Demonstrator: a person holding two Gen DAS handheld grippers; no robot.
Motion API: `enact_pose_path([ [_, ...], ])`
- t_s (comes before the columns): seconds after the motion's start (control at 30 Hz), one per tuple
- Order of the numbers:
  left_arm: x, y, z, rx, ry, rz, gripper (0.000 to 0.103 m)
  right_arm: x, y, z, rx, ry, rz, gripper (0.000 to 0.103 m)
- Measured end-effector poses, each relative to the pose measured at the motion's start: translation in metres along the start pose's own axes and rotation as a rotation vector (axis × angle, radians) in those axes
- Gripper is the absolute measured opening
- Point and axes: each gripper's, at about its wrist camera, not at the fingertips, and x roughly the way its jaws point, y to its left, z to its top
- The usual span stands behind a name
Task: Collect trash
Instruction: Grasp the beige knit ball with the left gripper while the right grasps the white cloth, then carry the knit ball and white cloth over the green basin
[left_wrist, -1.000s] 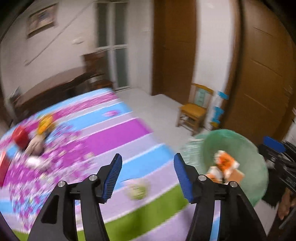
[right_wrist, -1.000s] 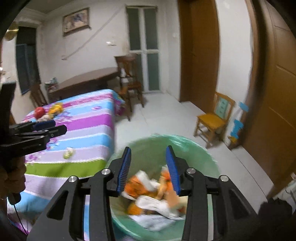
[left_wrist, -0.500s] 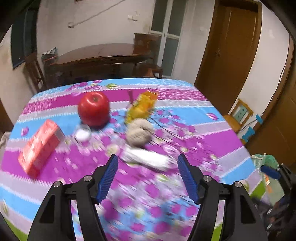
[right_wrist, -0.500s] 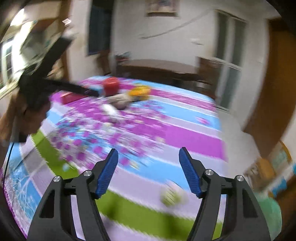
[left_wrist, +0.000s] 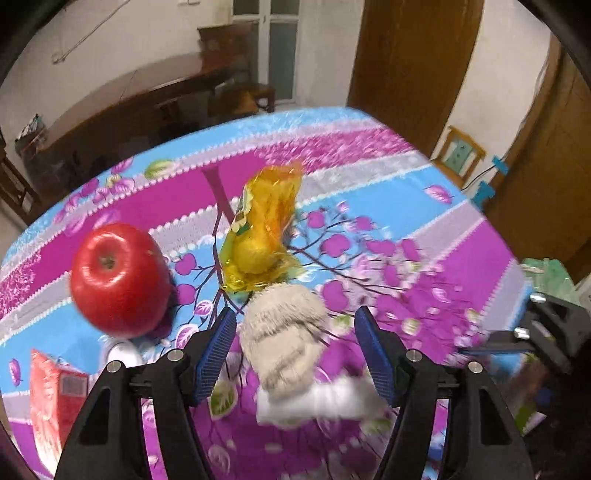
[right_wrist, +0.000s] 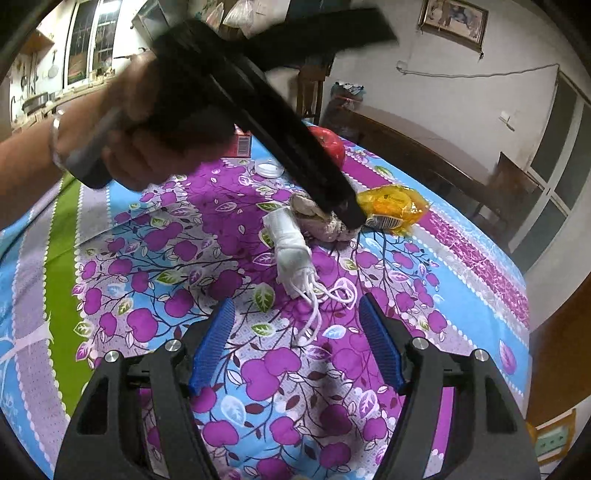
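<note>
both grippers now over the table, bracketing the trash

since half a second ago the left gripper (left_wrist: 295, 347) has moved in over the flowered tablecloth (left_wrist: 424, 236): the beige crumpled wad (left_wrist: 284, 332), then well ahead of the fingers, now sits between them, and the red apple has grown larger at the left. the right gripper (right_wrist: 295, 343) has swung in closer too, so the white mask lies just ahead of its fingers.

left wrist view: the landmark is the beige crumpled wad. the jaws stand wide apart, one blue pad on each side of the wad, gripping nothing; whether a pad touches it cannot be told. just behind the wad, touching it, lies a yellow snack wrapper (left_wrist: 264, 229). a red apple (left_wrist: 120, 277) sits to the wad's left, and a red carton (left_wrist: 48, 398) lies nearer the camera than the apple. a white folded mask (left_wrist: 321, 400), blurred, lies against the wad's near side. the right gripper shows at the right edge.

right wrist view: again from the wad (right_wrist: 321, 221), the white folded mask (right_wrist: 290, 247) lies beside it toward the camera, its ear loops (right_wrist: 325, 295) trailing toward the fingers. this gripper's jaws are also wide apart and empty above the cloth. the left gripper (right_wrist: 347, 214), held in the left hand (right_wrist: 147, 147), reaches down onto the wad. the yellow wrapper (right_wrist: 393, 206) is just right of it, and a white lid (right_wrist: 270, 168) lies beyond.
</note>
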Motion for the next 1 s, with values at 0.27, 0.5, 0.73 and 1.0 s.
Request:
enact_pose_path([
  [0.27, -0.033, 0.007, -0.005, -0.052, -0.134, 0.067, 0.037, 0.01, -0.001, 0.007, -0.021, -0.005, 0.01, 0.067],
  [0.5, -0.172, 0.036, -0.058, -0.18, -0.385, 0.124, 0.038, 0.048, 0.002, 0.034, -0.066, 0.026, 0.022, 0.067],
  [0.73, -0.225, 0.048, -0.115, -0.262, -0.416, 0.13, 0.038, 0.077, -0.01, 0.042, 0.011, 0.1, 0.055, 0.036],
  [1.0, -0.224, 0.023, -0.152, -0.314, -0.374, 0.079, 0.038, 0.005, 0.007, 0.002, 0.203, 0.03, 0.014, 0.025],
])
